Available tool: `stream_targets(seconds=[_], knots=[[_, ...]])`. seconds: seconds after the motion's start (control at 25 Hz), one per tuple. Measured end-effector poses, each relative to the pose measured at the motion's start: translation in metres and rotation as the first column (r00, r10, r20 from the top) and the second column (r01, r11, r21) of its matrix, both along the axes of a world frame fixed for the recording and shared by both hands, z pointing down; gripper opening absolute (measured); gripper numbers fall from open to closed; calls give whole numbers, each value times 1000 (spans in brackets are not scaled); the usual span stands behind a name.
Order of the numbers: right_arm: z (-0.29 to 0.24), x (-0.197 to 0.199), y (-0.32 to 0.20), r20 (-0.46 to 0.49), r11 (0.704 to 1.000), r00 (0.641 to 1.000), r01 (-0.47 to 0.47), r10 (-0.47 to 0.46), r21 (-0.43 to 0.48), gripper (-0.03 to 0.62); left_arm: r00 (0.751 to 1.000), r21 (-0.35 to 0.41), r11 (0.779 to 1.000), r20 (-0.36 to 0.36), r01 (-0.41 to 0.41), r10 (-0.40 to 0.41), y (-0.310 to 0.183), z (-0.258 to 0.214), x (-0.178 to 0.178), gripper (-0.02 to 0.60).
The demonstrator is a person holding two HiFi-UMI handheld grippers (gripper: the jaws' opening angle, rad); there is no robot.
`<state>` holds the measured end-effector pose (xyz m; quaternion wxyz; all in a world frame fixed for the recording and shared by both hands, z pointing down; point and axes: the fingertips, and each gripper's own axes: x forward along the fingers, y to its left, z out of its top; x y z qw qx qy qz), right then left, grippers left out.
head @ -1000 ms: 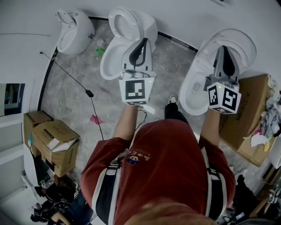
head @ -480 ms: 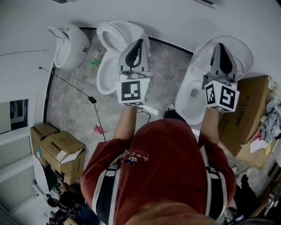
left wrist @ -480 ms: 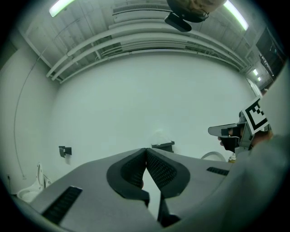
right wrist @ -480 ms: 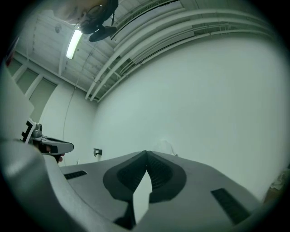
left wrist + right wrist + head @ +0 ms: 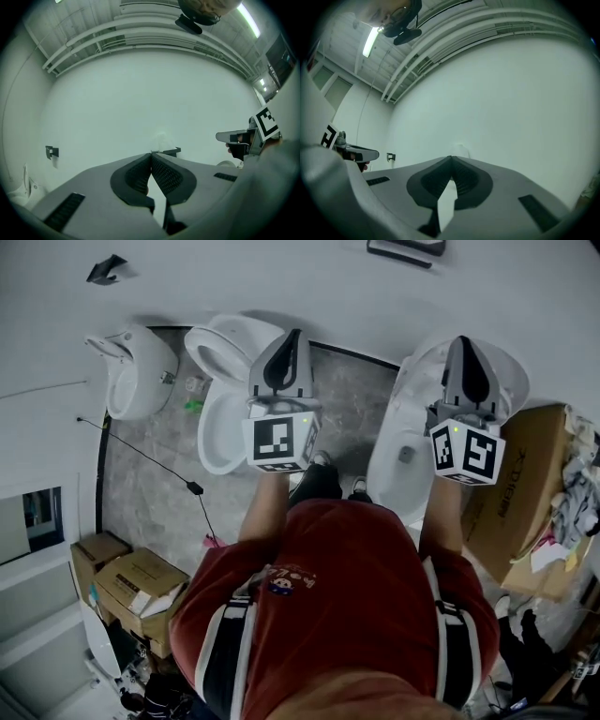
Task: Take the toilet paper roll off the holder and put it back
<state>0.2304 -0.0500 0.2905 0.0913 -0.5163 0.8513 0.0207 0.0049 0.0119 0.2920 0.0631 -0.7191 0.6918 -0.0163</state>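
The left tongs (image 5: 151, 156) and the right tongs (image 5: 451, 160) are both pressed fully together at their tips with nothing between them. That suits a reach in which there is nothing yet to hold. The person in the red shirt (image 5: 356, 587) holds them out side by side and about level, aimed at the plain white wall (image 5: 281, 282), probably so that each camera keeps the target in line over its tips. Just above the left tips sits the black wall-mounted holder (image 5: 171, 151). A pale, faint shape on top of it is, as far as I can tell, the white toilet paper roll (image 5: 161, 139), not yet taken off and apart from both tongs. A small black bracket (image 5: 51, 151) is fixed to the wall well off to the side. Two white ceramic toilets (image 5: 225, 404) stand on the grey stone floor (image 5: 150, 493) beneath the outstretched arms, so the person reaches over them. By my judgement the task has barely begun: the tongs must open before either can take the roll.
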Motion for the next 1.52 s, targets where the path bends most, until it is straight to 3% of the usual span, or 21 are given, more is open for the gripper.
stream_targets(seconds=[0.28,0.6,1.12,1.24,1.48,1.52], knots=[[5,-29,-55,-46,994,993,-108,107,-12,8,992,7,993,-35,-117,118,-84,14,-27,18],[-1,-91,-120,-91,979,975,-204,201,-20,8,971,17,972,-33,-236,236,-171,13,-81,18],[-25,-140,-182,-122,939,931,-344,343,16,8,921,78,921,-45,-382,386,-257,-9,-121,18],[-27,-143,-189,-129,929,921,-369,368,17,8,914,84,913,-48,-398,403,-265,-8,-128,18],[-23,-149,-211,-152,931,919,-365,363,11,13,919,67,921,-73,-384,388,-283,4,-138,18],[-22,-148,-216,-146,932,922,-362,359,9,40,919,69,921,-70,-383,387,-287,5,-137,18]])
